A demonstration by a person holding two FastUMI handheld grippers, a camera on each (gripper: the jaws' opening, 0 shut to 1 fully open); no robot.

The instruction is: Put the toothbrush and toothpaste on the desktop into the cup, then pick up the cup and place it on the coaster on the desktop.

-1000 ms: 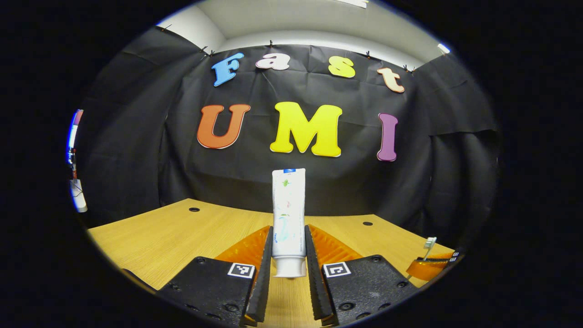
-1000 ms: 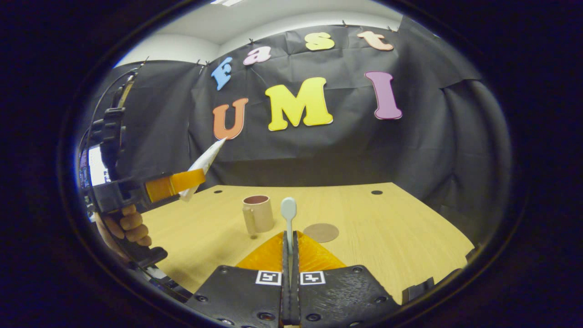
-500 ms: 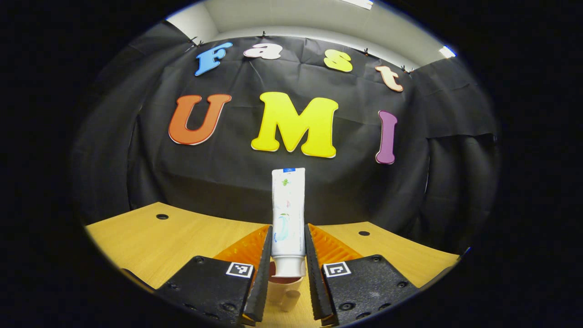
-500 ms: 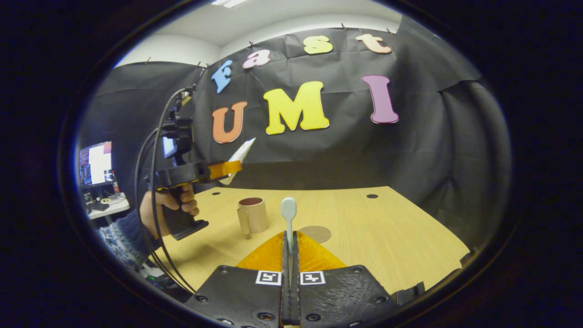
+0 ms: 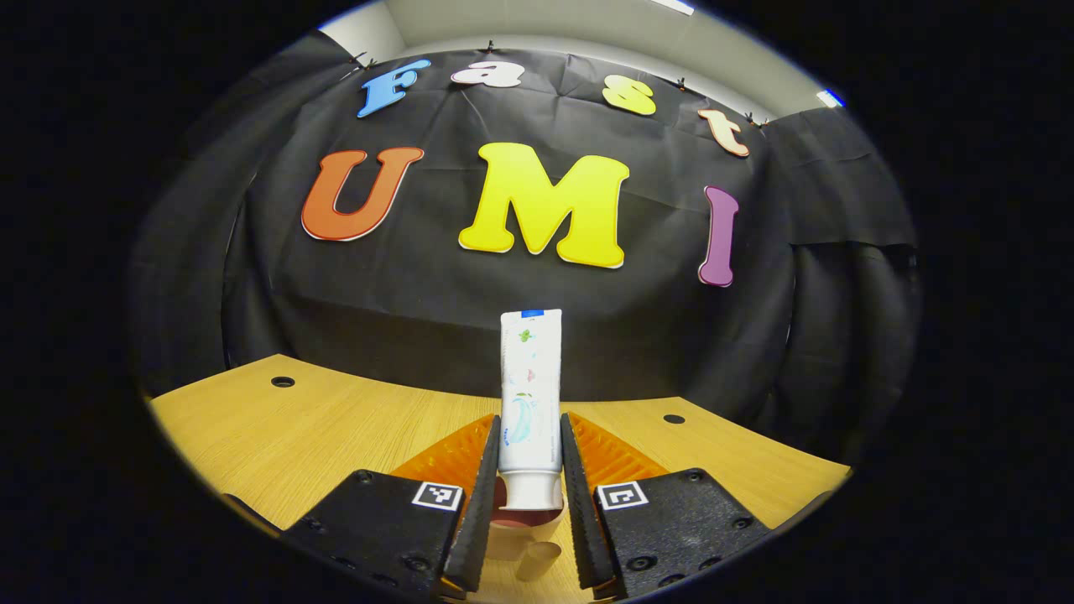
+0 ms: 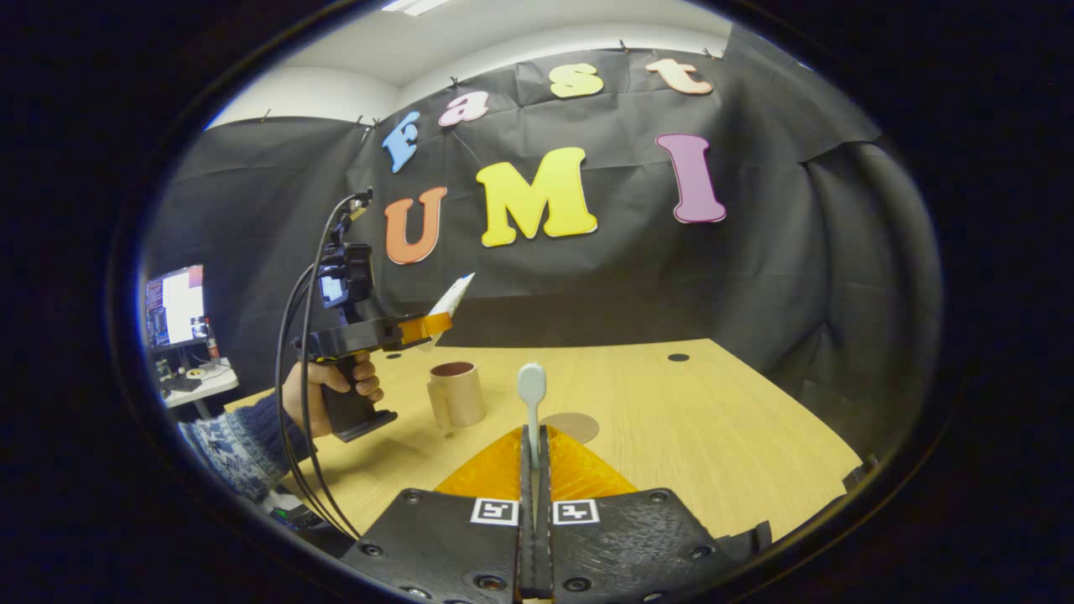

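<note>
A black cloth wall (image 5: pixel 403 319) hangs behind the far edge of a light wooden tabletop (image 6: pixel 713 419), clipped along its top (small clips show at the hem) below a pale ceiling (image 6: pixel 470 33) with a bright light strip (image 6: pixel 411 5). The tabletop has small dark round holes (image 5: pixel 283 382) near its far edge. At far left, a side desk (image 6: pixel 197 382) carries a lit monitor (image 6: pixel 174 306).
</note>
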